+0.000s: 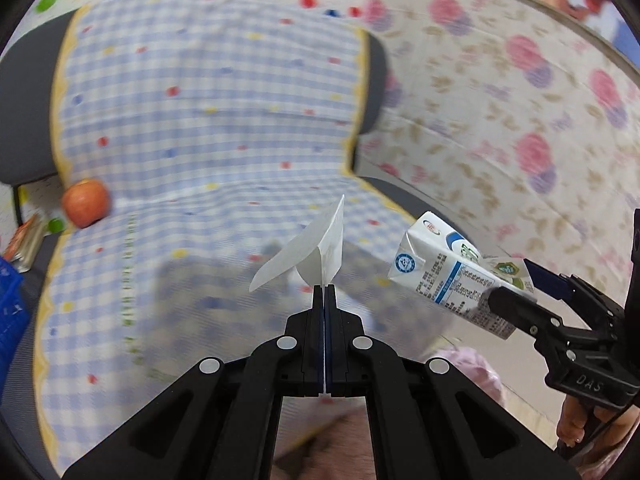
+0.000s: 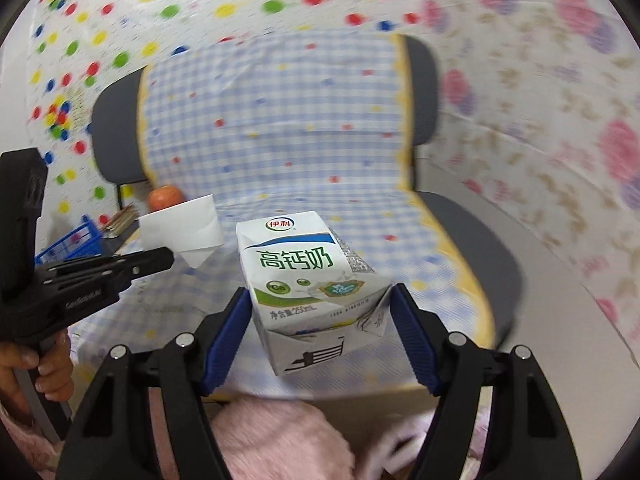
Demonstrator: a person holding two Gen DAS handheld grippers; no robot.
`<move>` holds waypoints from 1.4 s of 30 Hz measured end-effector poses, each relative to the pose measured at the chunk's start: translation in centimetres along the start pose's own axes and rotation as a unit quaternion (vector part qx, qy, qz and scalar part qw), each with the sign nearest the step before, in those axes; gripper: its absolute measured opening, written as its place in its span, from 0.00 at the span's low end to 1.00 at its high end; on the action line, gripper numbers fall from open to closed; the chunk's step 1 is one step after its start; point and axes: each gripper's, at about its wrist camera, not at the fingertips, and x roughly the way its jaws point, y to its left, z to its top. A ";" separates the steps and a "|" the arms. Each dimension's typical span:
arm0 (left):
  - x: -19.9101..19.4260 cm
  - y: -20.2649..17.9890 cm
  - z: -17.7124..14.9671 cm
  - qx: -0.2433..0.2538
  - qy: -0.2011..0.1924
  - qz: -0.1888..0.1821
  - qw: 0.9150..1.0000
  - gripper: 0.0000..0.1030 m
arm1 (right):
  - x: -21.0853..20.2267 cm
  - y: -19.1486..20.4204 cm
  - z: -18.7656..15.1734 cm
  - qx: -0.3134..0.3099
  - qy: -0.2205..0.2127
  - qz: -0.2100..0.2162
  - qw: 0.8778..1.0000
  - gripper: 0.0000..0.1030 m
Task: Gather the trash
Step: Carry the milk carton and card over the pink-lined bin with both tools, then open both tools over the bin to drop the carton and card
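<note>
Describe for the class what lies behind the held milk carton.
Behind the milk carton is a chair draped in blue checked cloth. The carton hides part of the seat.

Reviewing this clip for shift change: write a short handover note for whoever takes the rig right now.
Left gripper: shut on the white paper scrap, held in the air.
Right gripper: shut on the milk carton, also lifted.
Both hang over the checkered chair. An apple sits on its left edge; a blue basket stands beyond that edge.
Done: both pieces picked up.
Left: drop them off, probably in the basket.
</note>
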 end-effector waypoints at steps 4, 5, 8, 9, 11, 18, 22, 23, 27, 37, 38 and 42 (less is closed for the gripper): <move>0.2 -3.9 -1.1 0.031 0.008 -0.040 0.999 0.00 | -2.8 -2.3 -2.0 0.020 -0.001 -0.039 0.999 0.68; 0.4 -4.9 -1.4 0.039 0.011 -0.050 0.998 0.00 | -3.4 -2.8 -2.5 0.024 -0.001 -0.049 0.999 0.68; 0.9 -7.5 -2.4 0.063 0.021 -0.078 0.995 0.00 | -5.2 -4.6 -4.2 0.036 0.003 -0.084 0.996 0.68; 1.3 -8.7 -2.8 0.073 0.026 -0.090 0.993 0.00 | -5.7 -5.2 -4.7 0.043 0.005 -0.092 0.995 0.68; 1.8 -10.3 -3.5 0.086 0.035 -0.105 0.990 0.00 | -6.9 -6.5 -6.1 0.058 0.009 -0.114 0.992 0.69; 4.0 -15.6 -6.3 0.130 0.077 -0.158 0.976 0.00 | -9.8 -9.9 -10.2 0.096 0.024 -0.167 0.981 0.69; 5.3 -18.0 -7.3 0.150 0.102 -0.178 0.967 0.00 | -10.5 -11.3 -11.7 0.113 0.030 -0.180 0.977 0.69; 5.6 -18.5 -7.5 0.153 0.106 -0.179 0.966 0.00 | -10.6 -11.6 -11.8 0.116 0.031 -0.181 0.976 0.69; 6.7 -20.2 -7.6 0.162 0.117 -0.188 0.962 0.00 | -10.5 -12.8 -12.2 0.124 0.028 -0.185 0.974 0.70; 9.0 -19.3 -8.1 0.135 0.147 -0.154 0.968 0.57 | -9.5 -14.5 -13.5 0.132 0.048 -0.195 0.971 0.73; 8.7 -18.7 -8.0 0.129 0.144 -0.147 0.970 0.58 | -9.7 -14.5 -13.4 0.133 0.048 -0.195 0.971 0.73; 6.8 -17.2 -7.3 0.127 0.116 -0.100 0.980 0.69 | -11.0 -14.0 -12.4 0.140 0.044 -0.189 0.971 0.76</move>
